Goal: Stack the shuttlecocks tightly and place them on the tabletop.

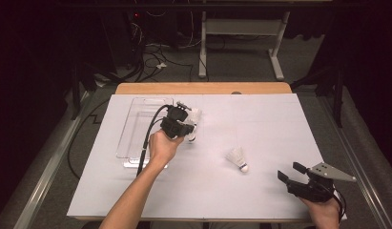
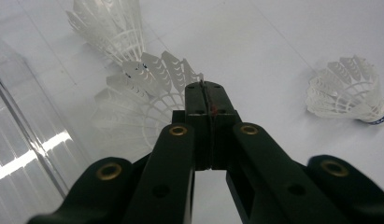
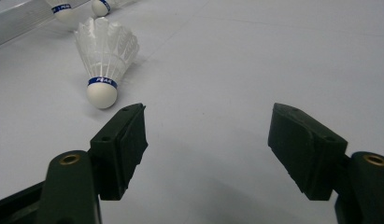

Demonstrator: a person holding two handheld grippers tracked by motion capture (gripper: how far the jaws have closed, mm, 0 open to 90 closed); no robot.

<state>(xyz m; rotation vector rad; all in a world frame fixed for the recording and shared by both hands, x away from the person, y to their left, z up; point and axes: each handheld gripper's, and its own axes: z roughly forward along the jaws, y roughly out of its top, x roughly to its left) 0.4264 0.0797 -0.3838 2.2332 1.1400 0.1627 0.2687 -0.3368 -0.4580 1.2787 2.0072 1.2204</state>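
My left gripper (image 2: 206,93) is shut on the feather rim of a white shuttlecock (image 2: 143,93); a thin feather tip sticks out between the closed jaws. In the high view this gripper (image 1: 185,127) hangs beside the clear tray with that shuttlecock (image 1: 191,137) at its tips. A second shuttlecock (image 2: 110,28) lies just beyond it. A third shuttlecock (image 1: 237,158) lies alone on the white table sheet, with a blue band near its cork (image 3: 102,95). My right gripper (image 1: 290,171) rests near the front right corner, open and with nothing between its jaws (image 3: 206,135).
A clear plastic tray (image 1: 131,125) lies left of the left gripper, its wall close by (image 2: 21,140). The white sheet (image 1: 260,124) covers the table. The table's wooden back edge (image 1: 203,88) shows behind, with a desk frame and cables on the floor beyond.
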